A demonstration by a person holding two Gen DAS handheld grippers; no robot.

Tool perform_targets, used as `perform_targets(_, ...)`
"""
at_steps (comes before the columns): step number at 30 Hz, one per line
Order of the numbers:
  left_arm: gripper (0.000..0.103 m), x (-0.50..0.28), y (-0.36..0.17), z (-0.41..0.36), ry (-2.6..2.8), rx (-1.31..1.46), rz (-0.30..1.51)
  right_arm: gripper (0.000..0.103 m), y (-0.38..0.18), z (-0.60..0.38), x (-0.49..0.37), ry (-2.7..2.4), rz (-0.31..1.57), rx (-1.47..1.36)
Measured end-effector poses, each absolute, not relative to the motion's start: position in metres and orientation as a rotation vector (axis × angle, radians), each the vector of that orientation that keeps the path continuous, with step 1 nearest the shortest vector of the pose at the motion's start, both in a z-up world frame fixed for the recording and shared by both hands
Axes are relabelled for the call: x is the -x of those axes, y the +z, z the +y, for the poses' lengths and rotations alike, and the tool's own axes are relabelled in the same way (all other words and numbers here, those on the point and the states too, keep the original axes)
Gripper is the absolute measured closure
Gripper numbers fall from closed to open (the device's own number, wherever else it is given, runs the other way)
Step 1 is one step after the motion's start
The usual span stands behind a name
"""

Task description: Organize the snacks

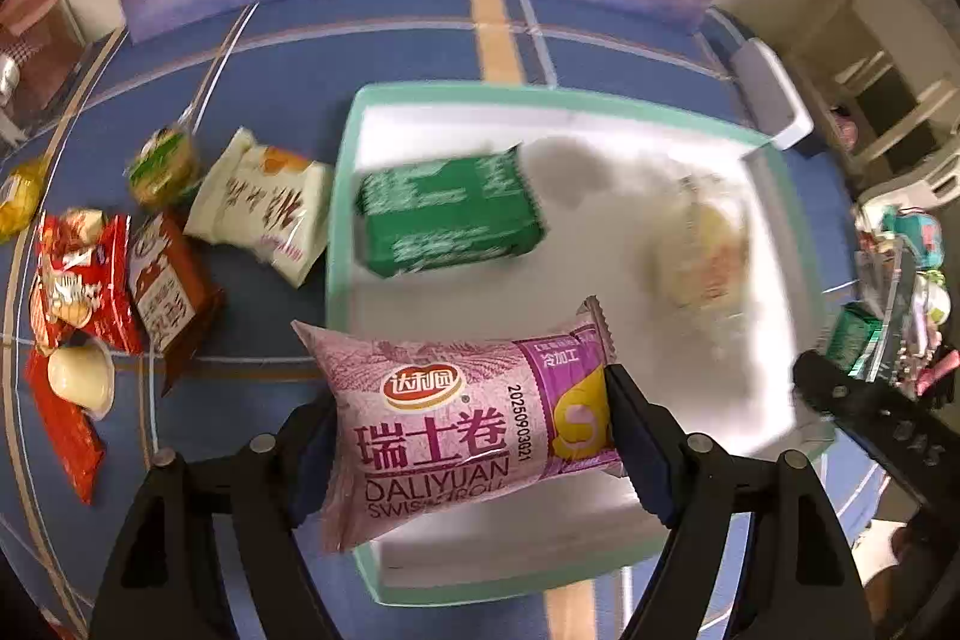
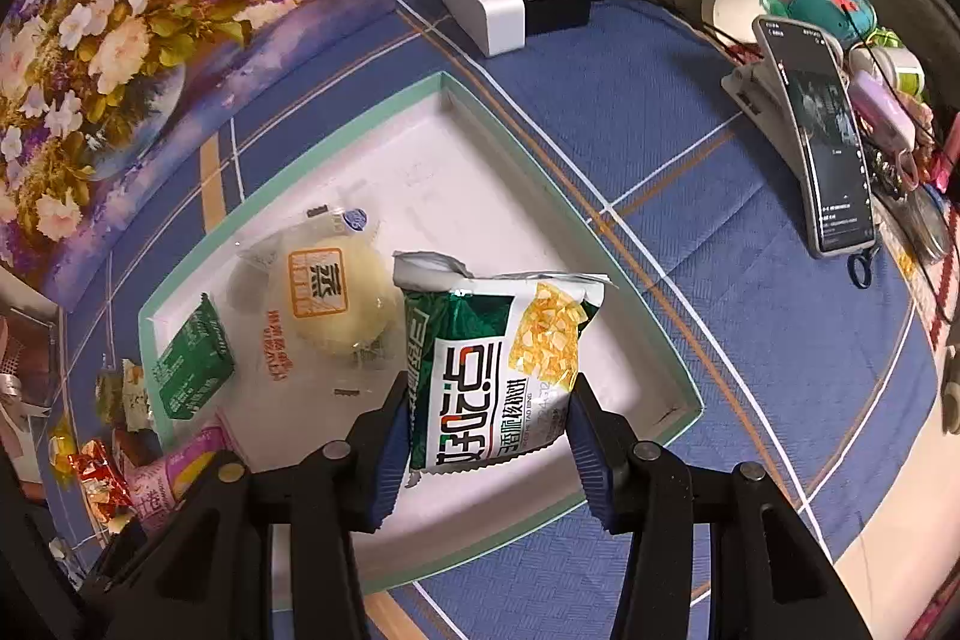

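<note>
Tablecloth (image 1: 372, 58), blue with pale and tan stripes, covers the whole work surface, and a flower painting (image 2: 120, 16) leans at its far edge. On the cloth sits a shallow white tray (image 2: 600, 244) with a mint-green rim. Inside the tray lie 2 snacks: a green packet (image 1: 447, 214) toward its left side and a clear-wrapped pale bun (image 2: 336, 298) just beside it.

Both claws point steeply down over the tray's near side. The left gripper (image 1: 474, 436) is clenched on a pink Swiss roll pack (image 1: 456, 424), its pads pressing on the 2 ends of the pack, which hangs crosswise over the tray's near left corner. The right gripper (image 2: 483, 430) grasps a green-and-white chip bag (image 2: 498, 358) by its lower part, the bag standing upright between the blue pads above the tray floor, its torn-looking top edge near the bun.

Left of the tray, on the bare cloth, a loose group of snacks waits: a cream-coloured wrapper (image 1: 264, 208) nearest the tray wall, a small green-topped cup (image 1: 163, 166) behind it, a brown packet (image 1: 168, 292), red packets (image 1: 81, 268) and a pale jelly cup (image 1: 81, 376).

To the right of the tray, well apart from it, a phone (image 2: 831, 142) leans on a stand, and a white box (image 2: 480, 4) rests near the painting.
</note>
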State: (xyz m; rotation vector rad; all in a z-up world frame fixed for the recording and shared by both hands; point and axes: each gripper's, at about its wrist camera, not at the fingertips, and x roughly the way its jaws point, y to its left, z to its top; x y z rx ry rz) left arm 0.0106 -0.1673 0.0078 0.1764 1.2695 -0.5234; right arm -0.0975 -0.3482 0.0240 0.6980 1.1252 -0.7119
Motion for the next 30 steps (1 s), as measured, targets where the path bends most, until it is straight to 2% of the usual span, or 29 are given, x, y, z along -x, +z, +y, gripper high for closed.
perform_targets(5, 0.022, -0.003, 0.016, -0.174, -0.566, -0.18, 1.239, 0.051, 0.024, -0.349, 0.099, -0.717, 1.128, -0.692)
perform_targets(13, 0.011, -0.004, 0.028, -0.171, -0.536, -0.171, 1.214, 0.047, 0.03, -0.349, 0.098, -0.726, 1.121, -0.671)
perform_targets(19, 0.011, -0.012, 0.035, -0.158, -0.501, -0.124, 1.206, 0.047, 0.032, -0.347, 0.096, -0.715, 1.123, -0.663)
perform_targets(20, 0.011, -0.013, 0.035, -0.156, -0.491, -0.118, 1.204, 0.043, 0.032, -0.347, 0.096, -0.715, 1.124, -0.662)
perform_targets(21, 0.01, -0.015, 0.036, -0.153, -0.472, -0.111, 1.2, 0.031, 0.032, -0.347, 0.095, -0.716, 1.125, -0.664)
perform_targets(23, 0.004, -0.02, 0.037, -0.146, -0.416, -0.11, 1.182, 0.021, 0.031, -0.347, 0.095, -0.719, 1.128, -0.662)
perform_targets(28, 0.002, -0.03, 0.035, -0.127, -0.277, -0.161, 1.124, 0.013, 0.03, -0.343, 0.09, -0.71, 1.141, -0.633)
perform_targets(30, 0.002, -0.033, 0.035, -0.119, -0.242, -0.168, 1.101, 0.004, 0.03, -0.339, 0.088, -0.703, 1.143, -0.618)
